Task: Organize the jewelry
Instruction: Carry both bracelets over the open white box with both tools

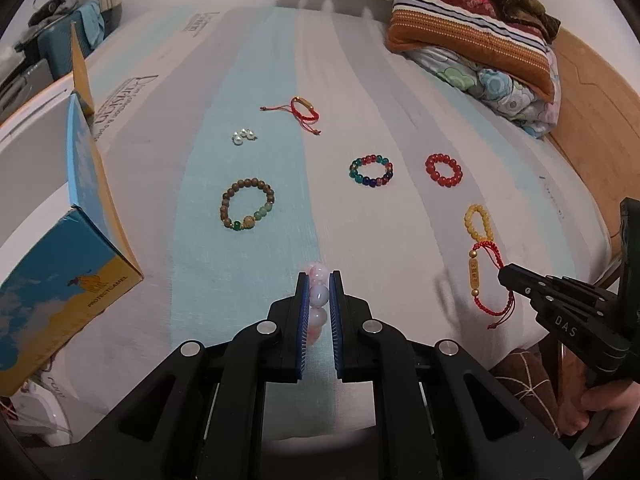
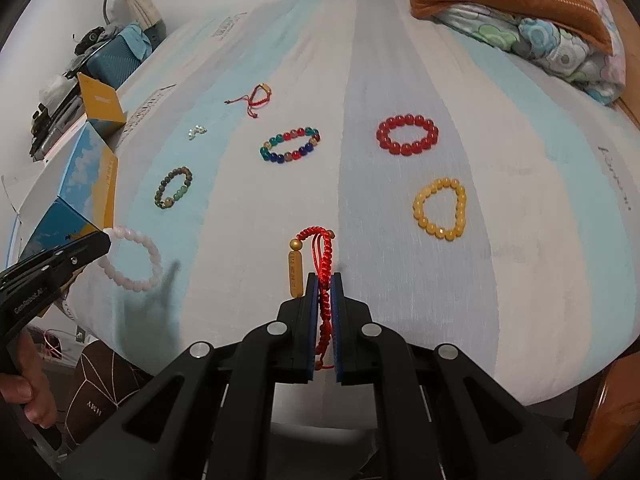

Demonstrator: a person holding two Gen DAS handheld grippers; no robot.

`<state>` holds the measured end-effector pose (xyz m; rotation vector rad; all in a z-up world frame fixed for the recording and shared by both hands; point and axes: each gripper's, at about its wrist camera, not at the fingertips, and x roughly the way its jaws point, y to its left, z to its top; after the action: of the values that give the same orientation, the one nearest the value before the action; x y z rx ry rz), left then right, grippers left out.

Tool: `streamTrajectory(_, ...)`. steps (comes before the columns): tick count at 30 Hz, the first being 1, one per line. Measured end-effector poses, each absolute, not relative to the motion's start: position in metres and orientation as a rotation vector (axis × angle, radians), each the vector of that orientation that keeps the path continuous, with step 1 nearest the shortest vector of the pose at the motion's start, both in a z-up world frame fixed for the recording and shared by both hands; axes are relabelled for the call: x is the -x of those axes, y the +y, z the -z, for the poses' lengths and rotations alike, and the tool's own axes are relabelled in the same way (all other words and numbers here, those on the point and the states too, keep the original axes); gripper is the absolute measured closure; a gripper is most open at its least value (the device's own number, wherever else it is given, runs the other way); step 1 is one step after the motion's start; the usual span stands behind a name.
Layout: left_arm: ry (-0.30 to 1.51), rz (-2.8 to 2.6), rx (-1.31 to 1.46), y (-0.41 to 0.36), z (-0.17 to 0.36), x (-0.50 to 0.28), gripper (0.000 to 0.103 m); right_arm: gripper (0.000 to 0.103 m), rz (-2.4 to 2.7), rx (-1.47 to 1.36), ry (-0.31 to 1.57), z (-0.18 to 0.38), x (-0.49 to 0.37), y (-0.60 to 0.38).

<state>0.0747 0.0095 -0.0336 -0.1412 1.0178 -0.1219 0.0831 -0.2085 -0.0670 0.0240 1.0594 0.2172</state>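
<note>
My left gripper (image 1: 319,280) is shut on a pale pink bead bracelet (image 1: 318,294), held above the bed; the bracelet also shows in the right wrist view (image 2: 132,258). My right gripper (image 2: 325,280) is shut on a red cord bracelet (image 2: 325,256) with a gold tube charm (image 2: 295,274), lifted off the bed; it also shows in the left wrist view (image 1: 486,276). On the bed lie a yellow bead bracelet (image 2: 440,208), a red bead bracelet (image 2: 407,135), a multicolour bead bracelet (image 2: 291,145), a brown and green bead bracelet (image 2: 174,187), pearls (image 2: 197,132) and another red cord bracelet (image 2: 252,98).
An open blue and yellow box (image 1: 76,216) stands at the bed's left edge. Pillows and a folded quilt (image 1: 480,40) lie at the far right. The striped sheet (image 1: 340,220) covers the mattress. A wooden bed frame (image 1: 592,92) runs along the right.
</note>
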Motion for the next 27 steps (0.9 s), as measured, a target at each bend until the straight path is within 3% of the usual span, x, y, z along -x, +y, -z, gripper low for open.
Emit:
streamTrajectory(14, 0.969, 0.056, 0.154, 0.044, -0.010, -0.081, 0.094, 0.098, -0.259, 0.024, 0.989, 0.021, -0.105, -0.167)
streamTrajectory(27, 0.905, -0.100, 0.177, 0.135, -0.061, -0.087, 0.094, 0.098, -0.426, 0.110, 0.908, -0.038, -0.131, -0.048)
